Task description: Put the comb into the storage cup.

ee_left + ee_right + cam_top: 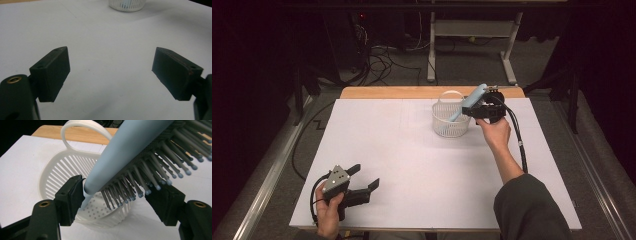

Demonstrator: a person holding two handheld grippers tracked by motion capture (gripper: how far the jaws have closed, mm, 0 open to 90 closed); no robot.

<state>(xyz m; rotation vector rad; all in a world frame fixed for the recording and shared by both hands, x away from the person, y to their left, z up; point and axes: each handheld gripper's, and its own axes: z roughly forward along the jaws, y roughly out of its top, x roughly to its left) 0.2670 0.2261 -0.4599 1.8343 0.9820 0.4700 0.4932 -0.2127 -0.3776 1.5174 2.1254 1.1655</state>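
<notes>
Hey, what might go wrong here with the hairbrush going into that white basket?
The hairbrush stands tilted in the basket, handle down and its heavy bristle head leaning out over the rim, so it may tip the light basket or slide out. The right gripper has its jaws either side of the brush head; pulling away carelessly could snag the bristles and drag the brush back out. The basket's handle loop sits close by and could get knocked.

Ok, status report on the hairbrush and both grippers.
Left gripper open, idle near table edge. Right gripper around hairbrush, grip unclear. Handle end down in the white basket. Nothing obstructing.
</notes>
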